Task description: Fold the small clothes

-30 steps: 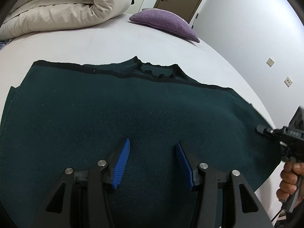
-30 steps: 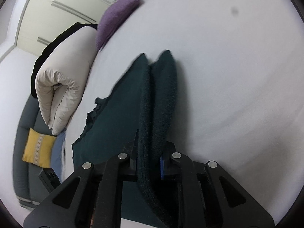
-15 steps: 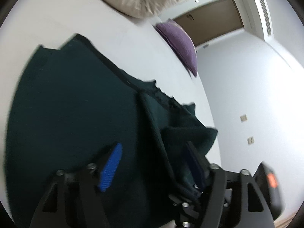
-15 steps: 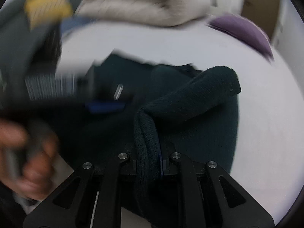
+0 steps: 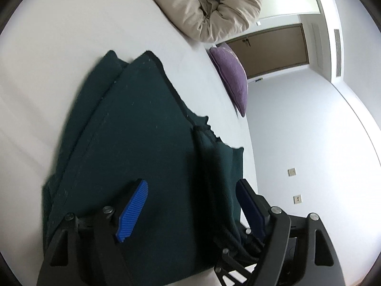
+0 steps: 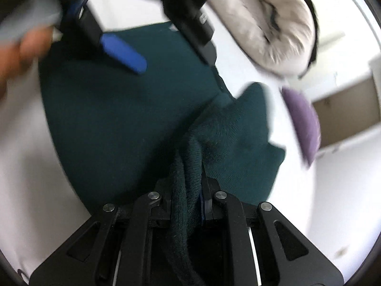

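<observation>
Clearly the dark green sweater (image 5: pixel 133 143) is soft, thick knit: light enough to lift by one edge, limp enough to sag and bunch wherever it is not held, and unlikely to slip from ribbed pads. It lies spread on the white bed (image 5: pixel 59 35), with one side lifted and doubled over toward its middle. The right gripper (image 6: pixel 190 190) is clenched on a bunched roll of that side's edge, the cloth trailing down between its arms. The left gripper (image 5: pixel 190 205) stands released, its blue pads wide apart just above the body of the sweater, holding nothing. A good hold for the next fold, I judge, is a hem or seam edge near a corner, where the knit is doubled and firmer. Compared with a second ago, the sweater no longer lies flat with its neckline facing the left camera; that view has swung round, and the right side has been carried up and across over the body. A rolled beige duvet (image 5: pixel 214 7) and a purple pillow (image 5: pixel 231 76) sit beyond.
</observation>
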`<state>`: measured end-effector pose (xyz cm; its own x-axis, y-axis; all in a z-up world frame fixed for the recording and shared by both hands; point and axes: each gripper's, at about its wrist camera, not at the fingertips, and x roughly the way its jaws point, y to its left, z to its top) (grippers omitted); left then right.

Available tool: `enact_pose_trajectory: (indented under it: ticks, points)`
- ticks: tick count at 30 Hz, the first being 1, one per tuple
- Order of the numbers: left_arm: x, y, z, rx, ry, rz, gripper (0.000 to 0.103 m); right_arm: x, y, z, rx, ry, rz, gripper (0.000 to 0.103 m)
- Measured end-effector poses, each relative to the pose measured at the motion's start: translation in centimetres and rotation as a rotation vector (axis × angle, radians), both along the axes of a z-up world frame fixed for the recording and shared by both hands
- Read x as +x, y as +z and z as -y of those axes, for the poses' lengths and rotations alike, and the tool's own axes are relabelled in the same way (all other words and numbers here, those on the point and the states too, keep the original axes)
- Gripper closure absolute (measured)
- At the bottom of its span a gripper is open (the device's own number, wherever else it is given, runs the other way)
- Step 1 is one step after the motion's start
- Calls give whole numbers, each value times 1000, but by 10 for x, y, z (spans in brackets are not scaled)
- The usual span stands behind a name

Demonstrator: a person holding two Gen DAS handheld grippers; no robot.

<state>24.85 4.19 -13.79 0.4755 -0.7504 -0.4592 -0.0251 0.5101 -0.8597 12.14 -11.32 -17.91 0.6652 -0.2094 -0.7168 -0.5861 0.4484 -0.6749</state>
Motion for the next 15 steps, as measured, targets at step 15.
enact_pose_trajectory:
  ticks: [15]
  points:
    - [46,-4,73,50,-170,-77,23,-36,33,19,190,-30,111,90]
